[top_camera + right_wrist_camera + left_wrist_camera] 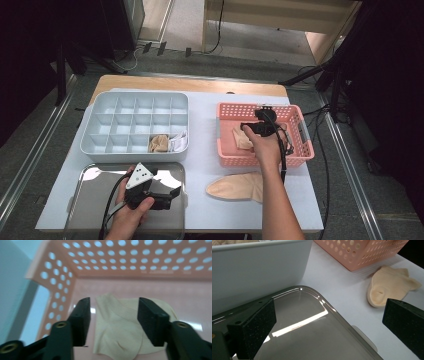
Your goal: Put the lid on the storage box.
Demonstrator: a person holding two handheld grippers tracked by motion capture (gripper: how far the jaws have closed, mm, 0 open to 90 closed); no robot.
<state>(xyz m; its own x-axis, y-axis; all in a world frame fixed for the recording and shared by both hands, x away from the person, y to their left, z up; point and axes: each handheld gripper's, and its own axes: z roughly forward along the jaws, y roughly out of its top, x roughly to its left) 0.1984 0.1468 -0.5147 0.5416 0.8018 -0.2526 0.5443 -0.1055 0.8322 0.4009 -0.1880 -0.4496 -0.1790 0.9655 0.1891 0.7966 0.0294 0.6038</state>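
Observation:
A beige sock (pixel 117 340) lies flat on the floor of the pink perforated basket (pixel 125 260). My right gripper (pixel 113 315) hangs just above it with its jaws apart, touching nothing. From above, that gripper (pixel 248 128) points down into the left half of the basket (pixel 300 125), over the sock (pixel 241 138). A second beige sock (pixel 237 187) lies on the white table in front of the basket. My left gripper (pixel 175 196) rests open and empty over the metal tray (pixel 100 175). In the left gripper view its jaws (pixel 329 322) frame the tray's corner (pixel 312 335) and that second sock (pixel 389 286).
A grey divided organiser (pixel 135 125) sits behind the tray, with a beige rolled sock (pixel 159 143) and a white one (pixel 178 141) in its front right cells. Its wall (pixel 257 270) stands close to the left gripper. Cables trail off the table's right side.

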